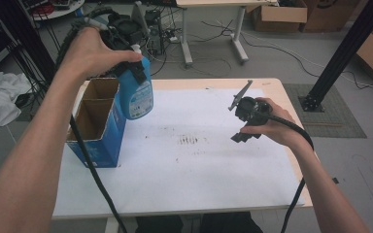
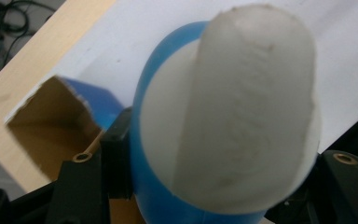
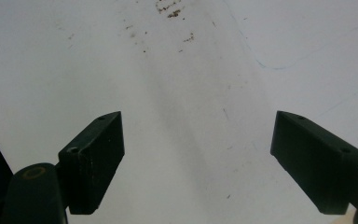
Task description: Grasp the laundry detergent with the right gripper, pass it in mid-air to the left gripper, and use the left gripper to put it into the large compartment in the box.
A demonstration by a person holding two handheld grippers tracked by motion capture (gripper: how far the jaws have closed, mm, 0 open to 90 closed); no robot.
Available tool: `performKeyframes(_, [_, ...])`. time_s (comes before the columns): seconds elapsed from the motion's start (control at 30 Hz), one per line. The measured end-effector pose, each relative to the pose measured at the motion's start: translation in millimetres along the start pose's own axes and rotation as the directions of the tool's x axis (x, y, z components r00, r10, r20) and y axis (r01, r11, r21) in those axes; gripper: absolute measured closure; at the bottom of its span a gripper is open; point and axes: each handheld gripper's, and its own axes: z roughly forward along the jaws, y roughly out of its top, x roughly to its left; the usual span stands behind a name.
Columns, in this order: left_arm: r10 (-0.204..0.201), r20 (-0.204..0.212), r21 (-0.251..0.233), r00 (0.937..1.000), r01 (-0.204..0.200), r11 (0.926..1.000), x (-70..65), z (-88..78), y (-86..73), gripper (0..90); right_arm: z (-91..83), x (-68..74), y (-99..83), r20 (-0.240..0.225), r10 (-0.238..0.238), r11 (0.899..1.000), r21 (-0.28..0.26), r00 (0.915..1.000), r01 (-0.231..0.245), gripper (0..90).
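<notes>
Left claw (image 1: 135,62) is pinching one blue bottle (image 1: 138,94) above one open box (image 1: 97,121); right claw (image 1: 245,121) is hovering spread over counter (image 1: 199,165).

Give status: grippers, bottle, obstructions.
Left gripper shut on blue bottle, held above the table beside the box. Right gripper open, nothing between jaws, over white sheet. Nothing in the way.

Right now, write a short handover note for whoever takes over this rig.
Left gripper: shut on the blue bottle just below its white cap, held in the air beside the open cardboard box.
Right gripper: open, holding nothing, above the white table cover.
Done: bottle gripped and lifted.
Left: whether it goes into the box or onto the cover cannot be told; set it down, then release.
</notes>
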Motion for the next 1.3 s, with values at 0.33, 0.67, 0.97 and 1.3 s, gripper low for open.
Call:
performKeyframes(0.33, [-0.244, -0.074, 0.006, 0.9669, 0.246, 0.9694, 40.5, -11.1, -22.7, 37.7, 1.2, 2.0, -0.5, -0.001, 0.002, 1.000, 0.002, 1.0000, -0.002, 17.3])
performKeyframes(0.67, [-0.394, -0.121, 0.006, 0.9112, 0.397, 0.9176, 69.2, -4.8, -46.2, 37.7, 5.7, 3.4, -0.1, -0.003, -0.002, 1.000, 0.016, 1.0000, 0.002, 17.4])
performKeyframes(0.97, [-0.496, -0.128, -0.018, 0.8588, 0.498, 0.8670, 84.3, 10.6, -67.5, 37.7, 9.5, 5.7, 0.6, -0.007, -0.010, 1.000, 0.022, 0.9999, 0.010, 17.7])
performKeyframes(1.3, [-0.554, -0.130, -0.003, 0.8222, 0.559, 0.8295, 88.8, 31.9, -86.5, 37.7, 16.4, 6.8, 2.8, -0.010, -0.018, 0.999, 0.034, 0.9998, 0.018, 17.8])
